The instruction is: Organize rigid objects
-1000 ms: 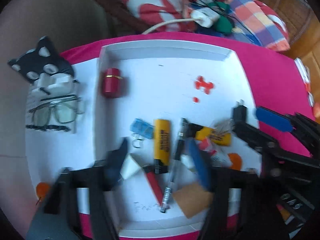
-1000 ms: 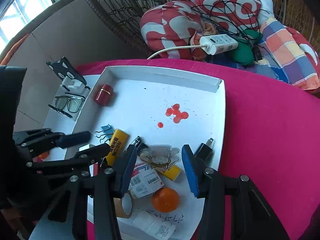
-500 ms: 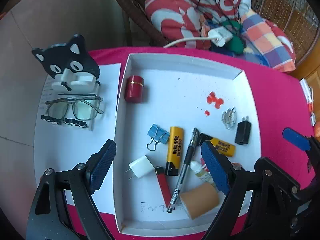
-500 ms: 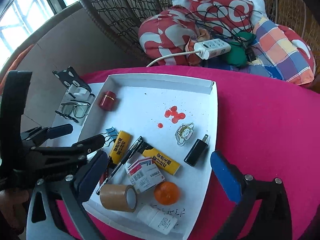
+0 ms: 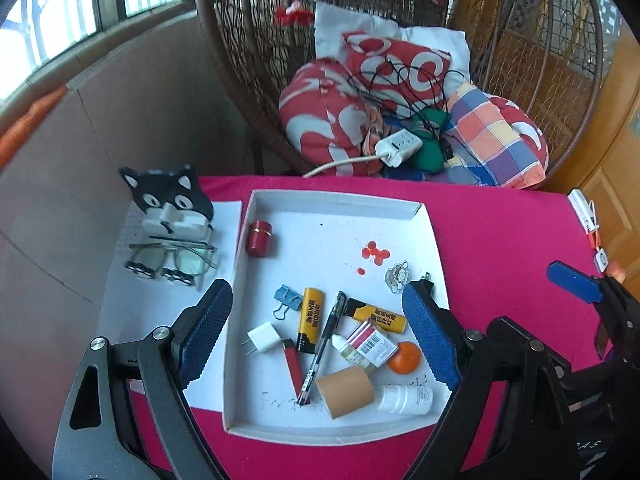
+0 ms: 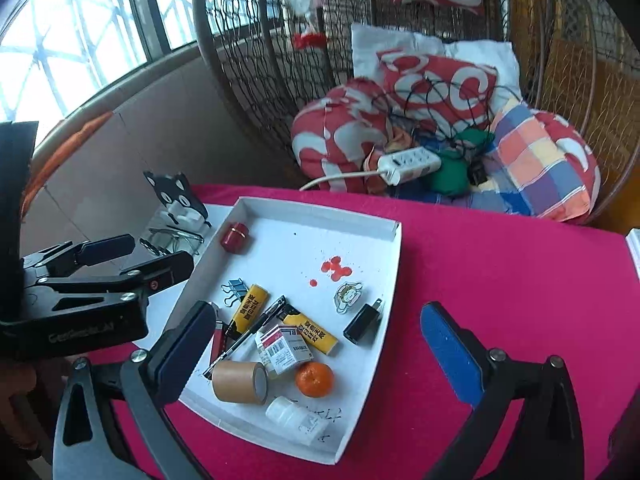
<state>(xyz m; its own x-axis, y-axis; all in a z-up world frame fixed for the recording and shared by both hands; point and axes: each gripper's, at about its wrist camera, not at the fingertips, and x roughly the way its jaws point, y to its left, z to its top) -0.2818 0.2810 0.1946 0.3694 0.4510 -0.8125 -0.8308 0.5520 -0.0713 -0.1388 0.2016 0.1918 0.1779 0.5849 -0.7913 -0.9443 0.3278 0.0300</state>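
Hidden: black charger (image 5: 426, 280) partly behind the left gripper (image 5: 318, 340) finger; clear in the right view (image 6: 363, 323).
Left gripper: raised over the white tray (image 5: 336, 204), jaws spread, empty.
Right gripper (image 6: 320, 356): over the tray's right edge, jaws spread, empty.
Objects: pen (image 5: 324, 336), tape roll (image 5: 346, 392), orange (image 5: 405, 357) at the tray's near end.

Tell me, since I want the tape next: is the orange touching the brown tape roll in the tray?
Apart. The right wrist view shows bare white tray floor between the orange and the brown tape roll; the left wrist view also shows a gap.
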